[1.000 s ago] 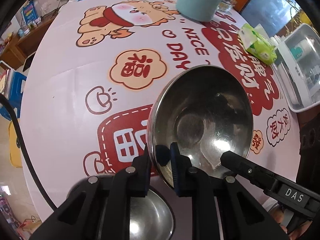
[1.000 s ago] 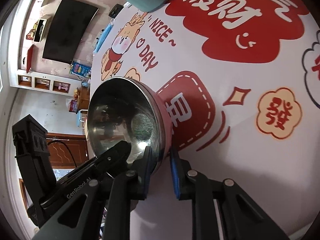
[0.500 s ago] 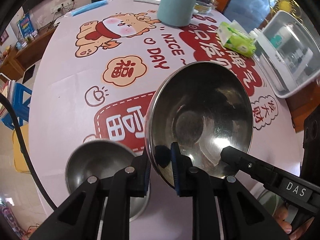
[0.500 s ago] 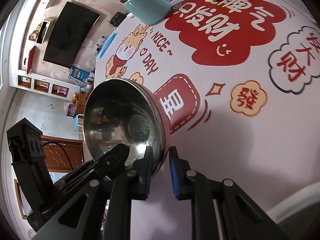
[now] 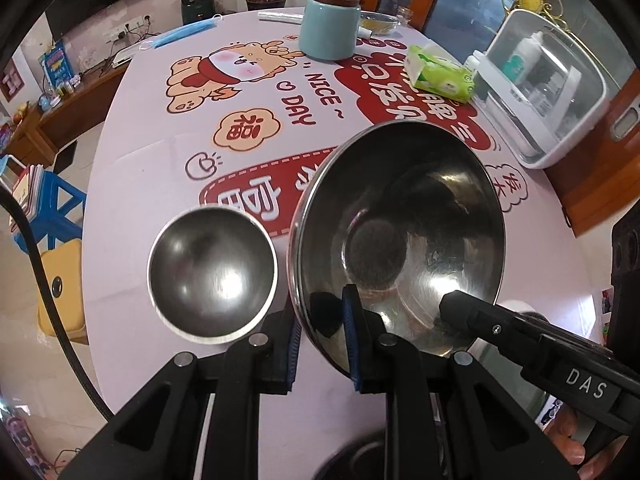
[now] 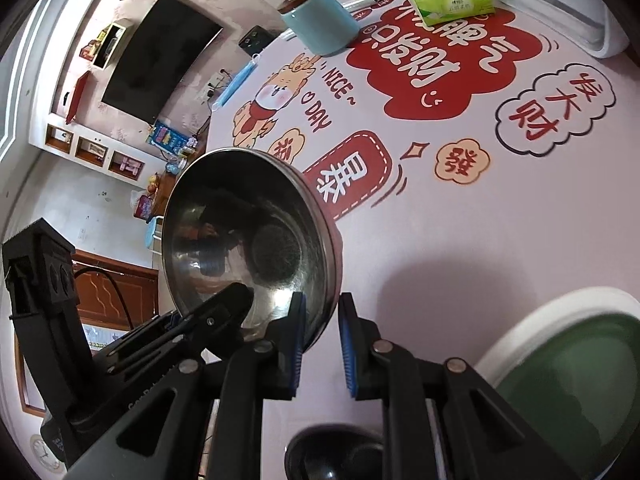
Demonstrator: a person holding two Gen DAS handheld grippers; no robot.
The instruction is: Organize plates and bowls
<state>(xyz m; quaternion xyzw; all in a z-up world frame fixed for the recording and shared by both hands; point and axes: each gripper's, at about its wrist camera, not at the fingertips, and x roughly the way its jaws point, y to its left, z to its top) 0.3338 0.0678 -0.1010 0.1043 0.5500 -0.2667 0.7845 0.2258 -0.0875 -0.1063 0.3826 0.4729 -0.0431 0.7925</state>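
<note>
1. At lower left of the left wrist view, a small steel bowl [image 5: 212, 274] stands on the pink printed tablecloth [image 5: 140, 160], empty and not touched by any tool.
2. At lower centre, the left gripper [image 5: 324, 344] is clenched on the near rim of the large steel bowl [image 5: 400, 240]; one pad is inside the bowl and one outside.
3. The large bowl fills the centre right of this view, tilted, and seems to be lifted above the cloth.
4. At lower right, the right gripper [image 6: 322, 344] pinches the same rim from the other side, so both tools carry one bowl.
5. In the right wrist view, a green dish with a white rim [image 6: 560, 360] lies at lower right.
6. The step in hand appears to be carrying the large bowl. The next move probably needs both hands to keep level together and lower it onto its stacking place, perhaps with the small bowl.
</note>
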